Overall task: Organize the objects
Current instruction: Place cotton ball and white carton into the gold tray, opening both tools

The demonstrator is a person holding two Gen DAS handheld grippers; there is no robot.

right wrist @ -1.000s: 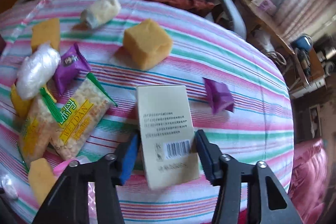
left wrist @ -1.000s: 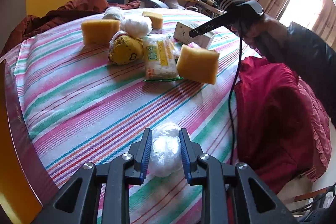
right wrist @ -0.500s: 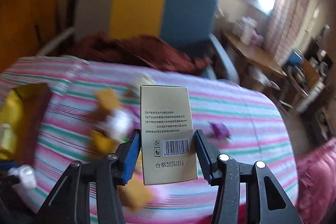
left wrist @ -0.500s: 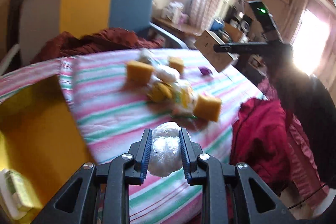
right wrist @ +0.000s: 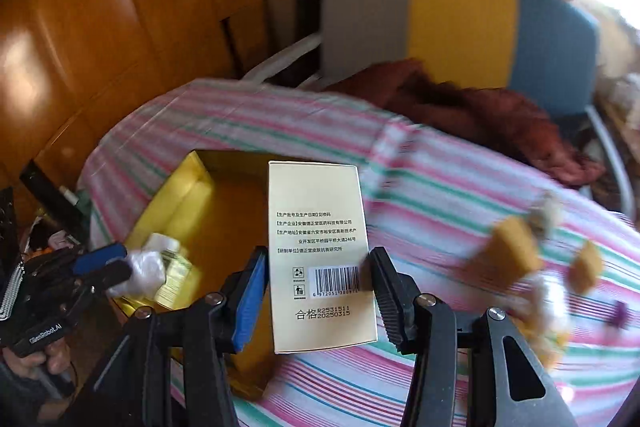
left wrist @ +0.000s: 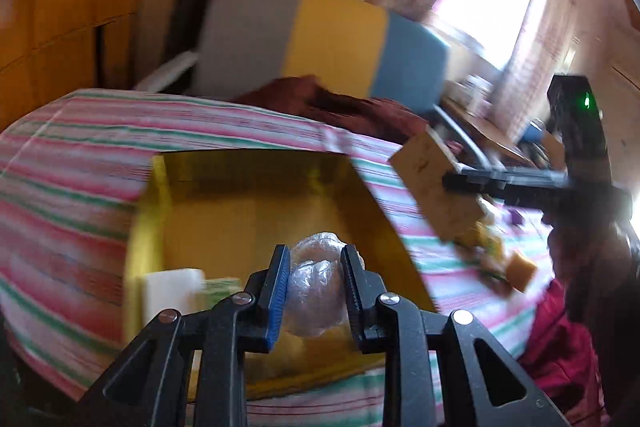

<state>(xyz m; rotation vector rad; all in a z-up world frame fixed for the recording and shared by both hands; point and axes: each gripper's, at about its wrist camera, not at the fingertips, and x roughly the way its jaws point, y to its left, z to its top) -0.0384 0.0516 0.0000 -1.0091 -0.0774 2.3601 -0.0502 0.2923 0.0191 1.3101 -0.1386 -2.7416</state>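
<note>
My left gripper (left wrist: 315, 267) is shut on a ball wrapped in clear plastic (left wrist: 316, 287) and hangs over the open yellow box (left wrist: 256, 203) at the table's left end. The right gripper (right wrist: 318, 279) is shut on a cream carton with a barcode (right wrist: 320, 247), held upright above the box's (right wrist: 180, 203) right side. In the right wrist view the left gripper (right wrist: 108, 269) shows at the lower left with the plastic ball (right wrist: 144, 273). In the left wrist view the right gripper (left wrist: 460, 181) carries the carton (left wrist: 436, 187) at the right. A white block (left wrist: 172, 287) and a pale packet (right wrist: 176, 275) lie in the box.
A striped cloth (right wrist: 420, 187) covers the round table. Yellow sponges (right wrist: 516, 251) and snack packets lie blurred at its right side. A grey, yellow and blue chair (right wrist: 460, 23) with a dark red garment (right wrist: 480, 111) stands behind. Wooden panelling (right wrist: 100, 27) fills the left.
Both grippers have swung left from the pile of objects to the yellow box, carrying the plastic ball and the carton. The box has come fully into view under them.
</note>
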